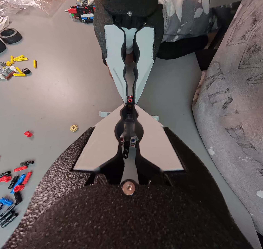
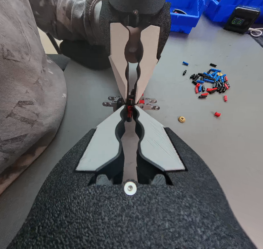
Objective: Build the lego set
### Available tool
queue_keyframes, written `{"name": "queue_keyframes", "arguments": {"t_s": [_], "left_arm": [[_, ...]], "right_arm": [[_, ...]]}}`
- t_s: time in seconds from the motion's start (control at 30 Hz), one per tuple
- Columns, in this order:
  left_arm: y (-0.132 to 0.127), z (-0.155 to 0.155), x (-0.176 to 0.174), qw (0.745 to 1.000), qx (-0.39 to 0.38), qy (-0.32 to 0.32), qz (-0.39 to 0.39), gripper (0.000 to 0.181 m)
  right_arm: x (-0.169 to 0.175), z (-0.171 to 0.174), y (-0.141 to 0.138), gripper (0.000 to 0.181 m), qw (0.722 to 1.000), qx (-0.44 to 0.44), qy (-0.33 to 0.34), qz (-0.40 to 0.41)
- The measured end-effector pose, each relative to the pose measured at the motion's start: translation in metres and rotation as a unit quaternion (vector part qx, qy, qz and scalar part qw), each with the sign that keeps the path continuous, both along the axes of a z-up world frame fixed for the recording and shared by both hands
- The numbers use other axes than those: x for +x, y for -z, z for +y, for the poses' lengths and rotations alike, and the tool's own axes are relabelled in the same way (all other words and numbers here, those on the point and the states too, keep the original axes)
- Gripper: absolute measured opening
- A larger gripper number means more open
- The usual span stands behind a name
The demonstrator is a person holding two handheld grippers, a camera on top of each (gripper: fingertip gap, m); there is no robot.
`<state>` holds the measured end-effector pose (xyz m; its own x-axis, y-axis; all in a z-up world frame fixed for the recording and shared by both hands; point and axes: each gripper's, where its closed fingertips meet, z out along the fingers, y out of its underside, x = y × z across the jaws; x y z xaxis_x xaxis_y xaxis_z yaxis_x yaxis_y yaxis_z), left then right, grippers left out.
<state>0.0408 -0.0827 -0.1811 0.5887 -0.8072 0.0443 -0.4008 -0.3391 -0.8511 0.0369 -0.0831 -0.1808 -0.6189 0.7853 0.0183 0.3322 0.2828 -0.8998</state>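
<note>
A: Where is the small grey-and-black Lego assembly with grey holed beams (image 2: pixel 150 106) held?

B: Above the grey desk (image 1: pixel 64 99), tip to tip: it is clamped in the left tool (image 1: pixel 129 108), while its red-and-black pin end (image 2: pixel 129 111) is pinched by the right tool (image 2: pixel 129 106).

A: And loose parts?

B: A tan gear (image 2: pixel 181 119) is seen nearby.

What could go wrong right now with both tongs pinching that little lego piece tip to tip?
1. The left tongs and right tongs meet tip to tip on the small assembly; a misaligned push could make the red pin slip out.
2. A dropped part could bounce toward the table edge and the person's lap.
</note>
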Motion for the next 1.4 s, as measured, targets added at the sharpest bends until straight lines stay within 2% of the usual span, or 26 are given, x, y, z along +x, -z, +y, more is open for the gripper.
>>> {"name": "queue_keyframes", "arguments": {"t_s": [0.03, 0.33, 0.53, 0.77, 0.93, 1.0, 1.07, 1.27, 1.33, 1.4], "left_arm": [[-0.002, 0.001, 0.0, 1.0, 0.002, -0.005, -0.014, 0.006], [-0.025, -0.004, 0.005, 0.993, 0.016, -0.012, -0.114, 0.005], [-0.036, -0.004, 0.005, 0.99, 0.023, -0.014, -0.141, 0.005], [-0.028, -0.003, 0.002, 0.992, 0.017, -0.019, -0.125, 0.005], [-0.018, -0.002, 0.002, 0.996, 0.018, -0.021, -0.086, 0.005], [-0.016, -0.002, 0.0, 0.997, 0.013, -0.021, -0.08, 0.005], [-0.015, -0.002, -0.001, 0.995, 0.0, -0.02, -0.097, 0.005], [-0.023, 0.003, -0.013, 0.981, -0.036, -0.036, -0.185, 0.006], [-0.032, 0.006, -0.019, 0.972, -0.038, -0.046, -0.227, 0.006], [-0.036, 0.009, -0.021, 0.968, -0.036, -0.056, -0.24, 0.006]], "right_arm": [[0.0, 0.001, -0.002, 0.005, 1.0, -0.013, 0.004, 0.003], [0.005, -0.005, -0.023, 0.005, 0.988, -0.154, -0.026, 0.006], [0.005, -0.005, -0.032, 0.005, 0.978, -0.205, -0.037, 0.006], [0.004, -0.004, -0.024, 0.006, 0.984, -0.174, -0.029, -0.007], [0.004, -0.001, -0.011, 0.006, 0.998, -0.065, -0.018, -0.01], [0.002, -0.002, -0.008, 0.006, 0.999, -0.05, -0.01, -0.014], [0.0, -0.002, -0.006, 0.006, 0.999, -0.039, 0.001, -0.018], [-0.002, 0.008, -0.018, 0.008, 0.99, -0.138, 0.018, -0.018], [-0.002, 0.02, -0.025, 0.027, 0.987, -0.158, 0.033, -0.011], [-0.004, 0.019, -0.023, 0.031, 0.991, -0.129, 0.037, -0.005]]}}
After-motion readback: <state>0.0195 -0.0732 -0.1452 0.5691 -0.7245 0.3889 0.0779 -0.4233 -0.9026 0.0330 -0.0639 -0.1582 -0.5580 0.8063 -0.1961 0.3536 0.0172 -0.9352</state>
